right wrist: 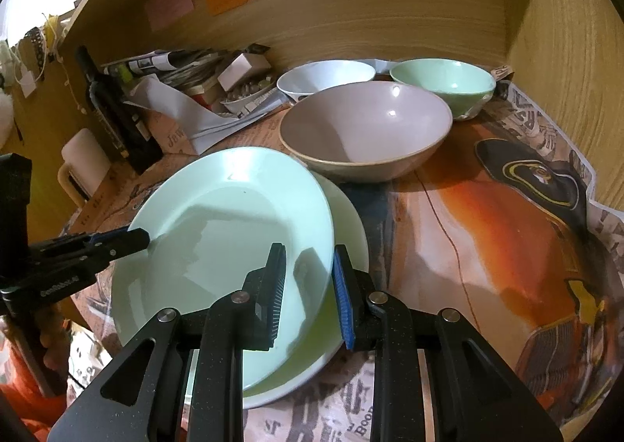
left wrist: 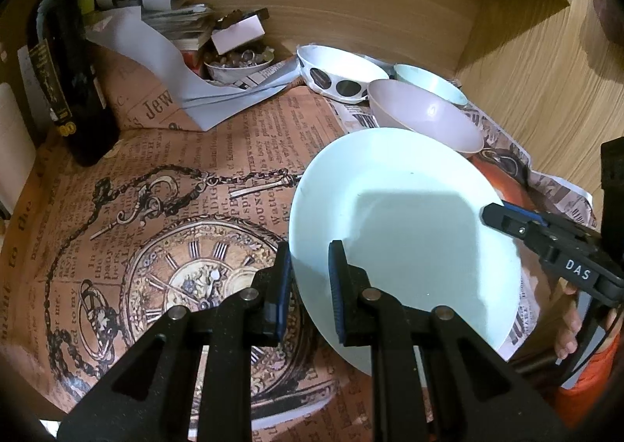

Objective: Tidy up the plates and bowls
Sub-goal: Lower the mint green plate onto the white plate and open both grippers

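Gripping mint plate by opposite rims, both hand-held grippers clamped, above second plate, bowls behind.

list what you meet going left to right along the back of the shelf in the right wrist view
dark bottle → pile of papers → white bowl → green bowl

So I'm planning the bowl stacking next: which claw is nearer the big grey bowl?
Right. The right claw grips the plate's rim on the grey bowl's side; the left claw grips the opposite rim.
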The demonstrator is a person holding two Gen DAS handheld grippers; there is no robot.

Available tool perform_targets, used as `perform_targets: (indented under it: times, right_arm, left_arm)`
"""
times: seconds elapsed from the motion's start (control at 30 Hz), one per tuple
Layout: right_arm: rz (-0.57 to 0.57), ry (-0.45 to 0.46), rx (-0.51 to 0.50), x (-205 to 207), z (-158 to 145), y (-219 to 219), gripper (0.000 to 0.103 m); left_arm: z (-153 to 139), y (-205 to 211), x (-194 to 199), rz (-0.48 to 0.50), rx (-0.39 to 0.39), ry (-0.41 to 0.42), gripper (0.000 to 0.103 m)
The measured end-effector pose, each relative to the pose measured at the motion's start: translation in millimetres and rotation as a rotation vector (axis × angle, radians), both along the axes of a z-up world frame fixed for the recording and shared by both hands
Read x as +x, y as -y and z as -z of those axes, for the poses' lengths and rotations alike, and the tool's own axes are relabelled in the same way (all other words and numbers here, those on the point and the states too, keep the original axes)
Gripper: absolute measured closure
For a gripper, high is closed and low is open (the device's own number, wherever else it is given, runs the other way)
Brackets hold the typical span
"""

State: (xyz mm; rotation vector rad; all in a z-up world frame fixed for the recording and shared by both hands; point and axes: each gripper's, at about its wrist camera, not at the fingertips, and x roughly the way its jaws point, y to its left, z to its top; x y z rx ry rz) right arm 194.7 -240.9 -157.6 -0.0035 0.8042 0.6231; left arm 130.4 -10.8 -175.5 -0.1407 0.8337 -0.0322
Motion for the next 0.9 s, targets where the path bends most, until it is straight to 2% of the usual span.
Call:
perform_targets:
  times: [0.53,0.63,0.83,0.9]
  right_arm:
    - [0.033,-0.001,0.01,4,5,3,0.084]
    - [0.031,0.021,0.011,2,-1,5,0.085]
    - [0.011,0.062,-0.006,-3,-10,-1,0.085]
    - [0.016,0.067,0.001,-4,-11,-1,0.085]
  left_arm:
    - [2,-2,9,0.01,-0.015,-0.012,0.085]
    - [0,-4,8,0.017,-0.03,0.002,0.081]
    - [-12,-5,0,0.016,-0.009,0.051,0.08]
    - [-15,-7,-3,0.009,-0.003,0.066,0.075]
